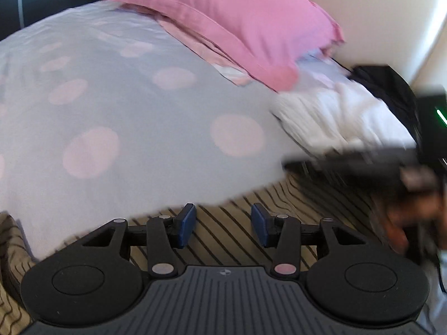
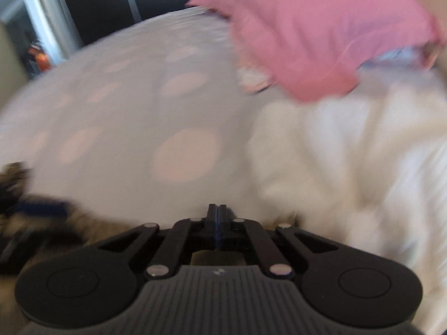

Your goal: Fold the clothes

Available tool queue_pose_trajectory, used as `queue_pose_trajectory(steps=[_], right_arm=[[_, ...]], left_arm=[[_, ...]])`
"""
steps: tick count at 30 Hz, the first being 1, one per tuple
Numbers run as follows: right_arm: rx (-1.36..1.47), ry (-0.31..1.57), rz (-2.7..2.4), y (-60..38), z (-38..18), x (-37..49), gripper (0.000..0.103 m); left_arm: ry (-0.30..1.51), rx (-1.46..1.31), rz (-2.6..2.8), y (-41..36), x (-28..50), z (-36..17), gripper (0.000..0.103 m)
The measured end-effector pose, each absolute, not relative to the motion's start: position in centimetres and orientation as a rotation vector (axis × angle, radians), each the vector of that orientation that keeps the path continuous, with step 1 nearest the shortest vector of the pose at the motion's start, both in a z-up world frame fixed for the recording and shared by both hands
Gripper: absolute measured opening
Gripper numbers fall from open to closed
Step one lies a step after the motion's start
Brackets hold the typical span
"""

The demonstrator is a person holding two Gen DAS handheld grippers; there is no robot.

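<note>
A beige garment with dark stripes point(image 1: 229, 231) lies on the bed just under my left gripper point(image 1: 223, 226), which is open and empty above it. A crumpled white garment point(image 1: 329, 117) lies to the right near the pillow; it also fills the right of the right wrist view point(image 2: 349, 162). My right gripper point(image 2: 218, 217) has its jaws pressed together with nothing visible between them. It shows blurred at the right edge of the left wrist view point(image 1: 349, 164).
The bed has a pale duvet with pink dots point(image 1: 125, 106). A pink pillow point(image 1: 237, 22) lies at the head against a cream headboard point(image 1: 377, 14). A dark item point(image 1: 391, 83) lies beside the white garment. Dark wardrobe doors point(image 2: 92, 2) stand behind.
</note>
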State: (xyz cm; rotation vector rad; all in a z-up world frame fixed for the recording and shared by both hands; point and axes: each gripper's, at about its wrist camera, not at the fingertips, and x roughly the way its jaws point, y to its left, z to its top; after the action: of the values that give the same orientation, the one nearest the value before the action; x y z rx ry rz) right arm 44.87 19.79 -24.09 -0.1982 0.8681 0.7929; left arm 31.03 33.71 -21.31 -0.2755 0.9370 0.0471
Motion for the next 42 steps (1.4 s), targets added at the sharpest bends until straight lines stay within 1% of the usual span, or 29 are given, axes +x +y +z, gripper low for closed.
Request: queue_pose_trajectory(steps=[1, 3, 4, 5, 8, 10, 12, 15, 16, 17, 18, 19, 23, 25, 26, 27, 28, 29, 30, 36, 42], right_arm=[[-0.185, 0.863, 0.798, 19.7, -23.6, 45.0, 0.004], [-0.103, 0.914, 0.899, 18.8, -22.5, 45.1, 0.013], [-0.085, 0.939, 0.942, 18.5, -22.3, 45.1, 0.014], [-0.130, 0.965, 0.965, 18.5, -22.5, 44.7, 0.017], [-0.257, 1.029, 1.022, 18.6, -23.3, 43.6, 0.016], [-0.277, 1.002, 0.979, 18.3, -24.4, 43.8, 0.001], [-0.238, 0.941, 0.878, 17.6, -24.0, 44.6, 0.000], [-0.170, 0.863, 0.789, 16.0, -22.5, 45.3, 0.017], [-0.146, 0.852, 0.788, 15.3, -21.9, 45.4, 0.024], [-0.146, 0.841, 0.776, 14.6, -21.3, 45.3, 0.042], [-0.154, 0.833, 0.761, 13.9, -20.7, 45.2, 0.045], [-0.178, 0.835, 0.745, 13.5, -20.5, 45.2, 0.045], [-0.148, 0.892, 0.765, 12.5, -21.5, 45.2, 0.045], [-0.120, 0.919, 0.762, 12.5, -22.2, 45.9, 0.043], [-0.114, 0.932, 0.759, 12.7, -22.6, 46.1, 0.040], [-0.109, 0.947, 0.758, 12.8, -23.0, 45.9, 0.035], [-0.106, 0.954, 0.756, 12.9, -23.3, 45.8, 0.033], [-0.102, 0.958, 0.756, 13.1, -23.5, 45.7, 0.020], [-0.098, 0.951, 0.765, 13.1, -23.4, 45.5, 0.002], [-0.050, 1.012, 0.847, 12.9, -20.7, 43.7, 0.002], [-0.042, 1.079, 0.909, 15.5, -17.5, 41.2, 0.002]], left_arm=[[0.948, -0.269, 0.035, 33.4, 31.0, -21.6, 0.042], [0.969, -0.258, 0.024, 32.9, 31.4, -22.4, 0.042], [0.969, -0.262, 0.029, 32.8, 31.7, -22.8, 0.042], [0.957, -0.267, 0.041, 32.6, 32.1, -23.2, 0.042], [0.916, -0.248, 0.095, 32.3, 33.7, -24.0, 0.042], [0.906, -0.214, 0.148, 31.9, 34.6, -24.0, 0.041], [0.899, -0.180, 0.203, 31.5, 35.0, -23.5, 0.041], [0.855, -0.168, 0.224, 31.2, 34.4, -22.4, 0.041], [0.841, -0.167, 0.207, 31.2, 34.1, -22.0, 0.041], [0.843, -0.163, 0.205, 31.1, 33.8, -21.7, 0.041], [0.846, -0.160, 0.206, 31.1, 33.5, -21.4, 0.041], [0.849, -0.156, 0.206, 31.1, 33.3, -21.2, 0.041], [0.901, -0.256, 0.152, 31.3, 32.8, -21.1, 0.041], [0.916, -0.256, 0.151, 31.2, 32.7, -21.3, 0.041], [0.928, -0.247, 0.154, 31.0, 32.7, -21.6, 0.041], [0.941, -0.238, 0.157, 30.9, 32.8, -21.9, 0.041], [0.959, -0.236, 0.156, 30.9, 33.0, -22.2, 0.041], [0.971, -0.236, 0.163, 30.9, 33.2, -22.6, 0.041], [0.983, -0.237, 0.171, 31.0, 33.4, -23.0, 0.041], [0.965, -0.188, 0.195, 30.6, 33.9, -23.3, 0.040], [0.929, -0.252, 0.180, 32.3, 31.1, -21.3, 0.040]])
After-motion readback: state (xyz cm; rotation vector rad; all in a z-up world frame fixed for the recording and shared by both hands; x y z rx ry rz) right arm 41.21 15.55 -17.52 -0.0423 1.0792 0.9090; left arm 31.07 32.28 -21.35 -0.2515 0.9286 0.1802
